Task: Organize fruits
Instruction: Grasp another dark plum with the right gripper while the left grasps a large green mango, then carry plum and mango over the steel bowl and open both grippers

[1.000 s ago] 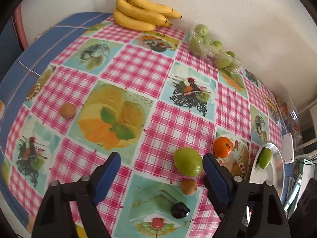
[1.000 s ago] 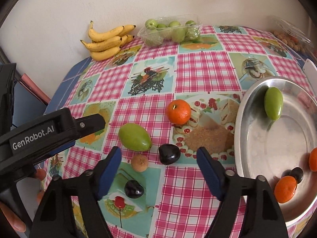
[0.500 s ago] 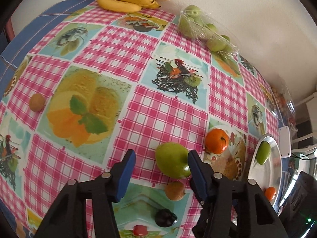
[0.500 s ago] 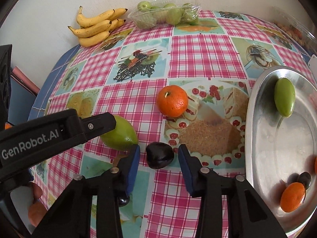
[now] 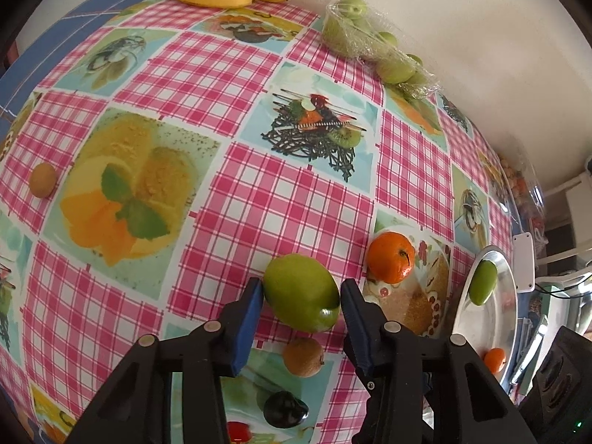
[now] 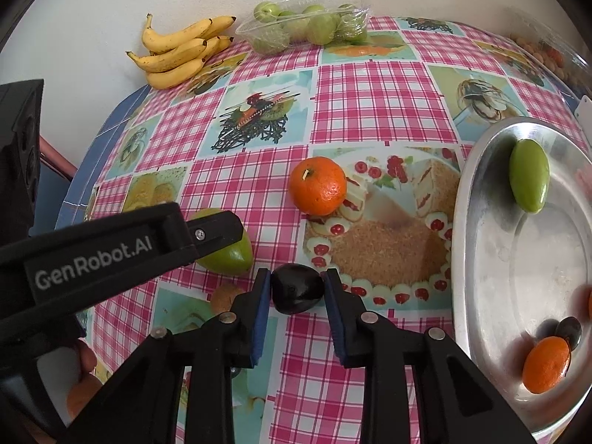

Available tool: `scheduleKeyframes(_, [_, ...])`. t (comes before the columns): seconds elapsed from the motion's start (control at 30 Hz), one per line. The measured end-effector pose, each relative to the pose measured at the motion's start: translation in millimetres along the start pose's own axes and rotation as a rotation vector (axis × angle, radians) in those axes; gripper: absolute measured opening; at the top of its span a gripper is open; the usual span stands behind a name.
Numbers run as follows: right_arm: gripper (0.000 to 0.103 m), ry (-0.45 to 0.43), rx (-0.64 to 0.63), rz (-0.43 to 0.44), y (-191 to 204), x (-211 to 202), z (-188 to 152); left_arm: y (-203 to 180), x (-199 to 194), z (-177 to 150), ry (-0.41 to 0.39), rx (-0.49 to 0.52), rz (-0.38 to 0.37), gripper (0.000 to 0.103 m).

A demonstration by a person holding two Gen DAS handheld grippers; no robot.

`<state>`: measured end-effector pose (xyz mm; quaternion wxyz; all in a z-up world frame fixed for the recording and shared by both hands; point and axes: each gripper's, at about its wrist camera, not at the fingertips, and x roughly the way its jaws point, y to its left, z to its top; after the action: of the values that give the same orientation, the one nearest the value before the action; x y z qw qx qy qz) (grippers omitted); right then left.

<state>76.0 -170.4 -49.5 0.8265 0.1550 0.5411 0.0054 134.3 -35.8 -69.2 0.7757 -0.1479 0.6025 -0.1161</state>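
Observation:
My left gripper [image 5: 301,292] has closed around a large green mango [image 5: 301,292] on the checked tablecloth; both blue pads touch its sides. My right gripper [image 6: 297,288] has closed on a dark plum [image 6: 297,288], pads touching both sides. The mango also shows in the right wrist view [image 6: 231,255], partly behind the left gripper's arm [image 6: 111,248]. An orange [image 6: 318,185] lies loose behind the plum. A steel plate [image 6: 481,259] at the right holds a small green mango [image 6: 529,180], an orange [image 6: 545,364] and a dark plum [image 6: 569,329].
A brown kiwi-like fruit [image 5: 303,356] and another dark plum [image 5: 285,414] lie just under the left gripper. A small brown fruit [image 5: 43,179] sits far left. Bananas [image 6: 181,51] and a wrapped tray of green fruit [image 6: 303,26] stand by the wall.
Both grippers moved forward and closed: the left pads came in onto the green mango, the right pads onto the dark plum. The fruits have not left the table.

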Motion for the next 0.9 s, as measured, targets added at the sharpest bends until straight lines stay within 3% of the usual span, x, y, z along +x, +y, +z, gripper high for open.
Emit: scheduleKeyframes(0.9, [0.03, -0.067, 0.024, 0.041, -5, -36, 5, 5, -35, 4, -0.062, -0.066, 0.012, 0.045])
